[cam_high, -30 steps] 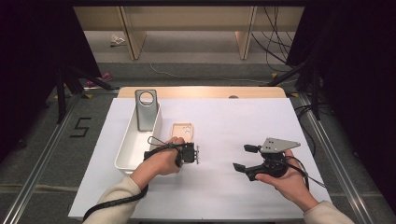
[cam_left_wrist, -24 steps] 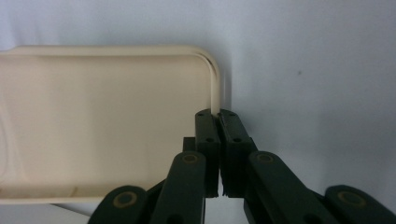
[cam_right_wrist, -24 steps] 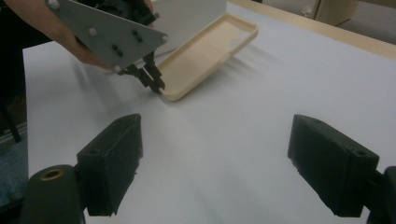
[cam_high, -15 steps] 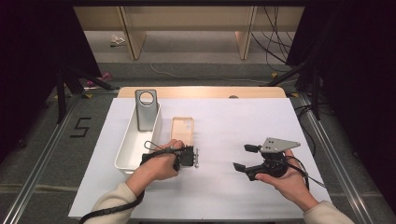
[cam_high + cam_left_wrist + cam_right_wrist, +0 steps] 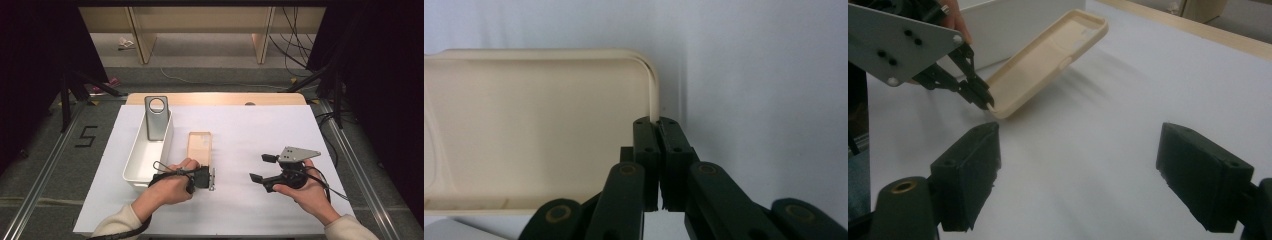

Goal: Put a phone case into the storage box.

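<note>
From the high view, my left claw (image 5: 212, 178) is clamped on the near end of the cream phone case (image 5: 200, 145), which lies on the white bench (image 5: 250, 125) just right of the white bin (image 5: 131, 165). Its long axis runs away from me, and my left hand is plainly the nearer one. My right claw (image 5: 261, 168) rests well apart to the right, jaws spread and holding nothing. A grey phone (image 5: 156, 118) stands upright at the far end of the bin.

In the left claw view, my jaws pinch the rim of the case (image 5: 539, 130) at its corner; the hollow inside faces the camera, smooth and pale, with rounded corners.

In the right claw view, the case (image 5: 1048, 55) tilts, its gripped end near the bench and its far end raised toward the bin (image 5: 1013, 25), with the left claw (image 5: 988, 102) biting its lower edge.
</note>
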The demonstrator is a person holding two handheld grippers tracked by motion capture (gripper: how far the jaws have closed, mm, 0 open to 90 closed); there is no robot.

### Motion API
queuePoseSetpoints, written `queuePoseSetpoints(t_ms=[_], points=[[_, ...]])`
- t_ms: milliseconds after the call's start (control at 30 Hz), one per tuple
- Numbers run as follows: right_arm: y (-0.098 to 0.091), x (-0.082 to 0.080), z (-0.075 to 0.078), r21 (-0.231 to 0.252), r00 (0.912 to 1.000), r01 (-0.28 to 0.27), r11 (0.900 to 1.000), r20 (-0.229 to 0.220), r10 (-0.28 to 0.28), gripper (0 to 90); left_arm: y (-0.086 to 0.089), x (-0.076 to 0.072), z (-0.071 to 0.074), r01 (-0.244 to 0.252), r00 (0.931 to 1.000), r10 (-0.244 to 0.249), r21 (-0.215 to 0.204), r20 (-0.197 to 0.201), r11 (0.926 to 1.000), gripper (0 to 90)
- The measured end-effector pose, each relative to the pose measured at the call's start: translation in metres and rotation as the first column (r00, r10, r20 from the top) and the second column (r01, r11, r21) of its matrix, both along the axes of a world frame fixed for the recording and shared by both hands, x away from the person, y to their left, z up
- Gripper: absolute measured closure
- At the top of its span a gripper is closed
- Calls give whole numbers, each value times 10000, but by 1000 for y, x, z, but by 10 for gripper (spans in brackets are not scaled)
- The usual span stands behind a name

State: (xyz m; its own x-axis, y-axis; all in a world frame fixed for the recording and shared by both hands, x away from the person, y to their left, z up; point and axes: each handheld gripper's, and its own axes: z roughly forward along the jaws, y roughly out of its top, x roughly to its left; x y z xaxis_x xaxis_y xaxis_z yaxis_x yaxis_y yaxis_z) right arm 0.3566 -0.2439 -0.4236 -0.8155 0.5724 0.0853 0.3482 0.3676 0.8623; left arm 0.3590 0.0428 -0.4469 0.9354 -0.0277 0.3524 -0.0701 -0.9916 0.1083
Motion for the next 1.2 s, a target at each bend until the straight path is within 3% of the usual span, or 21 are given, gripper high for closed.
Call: queuePoseSetpoints(t_ms=[167, 500, 800, 900, 1033, 1200], points=[[2, 5, -1, 29, 9999, 81, 10000, -122, -81, 191, -9, -10, 5, 328, 9994, -327, -82, 70, 9994, 874], [24, 33, -6, 338, 9972, 267, 9991, -705, -242, 204, -30, -28, 14, 981, 9951, -980, -80, 156, 9951, 874], [52, 60, -14, 621, 9879, 198, 9979, -1546, -100, 224, -40, -39, 18, 1452, 9889, -1441, -275, 369, 9890, 873], [58, 63, -15, 612, 9859, 159, 9980, -1672, -54, 234, -41, -41, 19, 1544, 9875, -1537, -159, 351, 9879, 873], [62, 65, -15, 613, 9838, 184, 9979, -1790, -71, 269, -43, -43, 18, 1624, 9862, -1617, -160, 363, 9866, 873], [63, 66, -15, 650, 9794, 164, 9978, -2018, -30, 377, -46, -46, 19, 1819, 9825, -1810, -173, 450, 9832, 873]])
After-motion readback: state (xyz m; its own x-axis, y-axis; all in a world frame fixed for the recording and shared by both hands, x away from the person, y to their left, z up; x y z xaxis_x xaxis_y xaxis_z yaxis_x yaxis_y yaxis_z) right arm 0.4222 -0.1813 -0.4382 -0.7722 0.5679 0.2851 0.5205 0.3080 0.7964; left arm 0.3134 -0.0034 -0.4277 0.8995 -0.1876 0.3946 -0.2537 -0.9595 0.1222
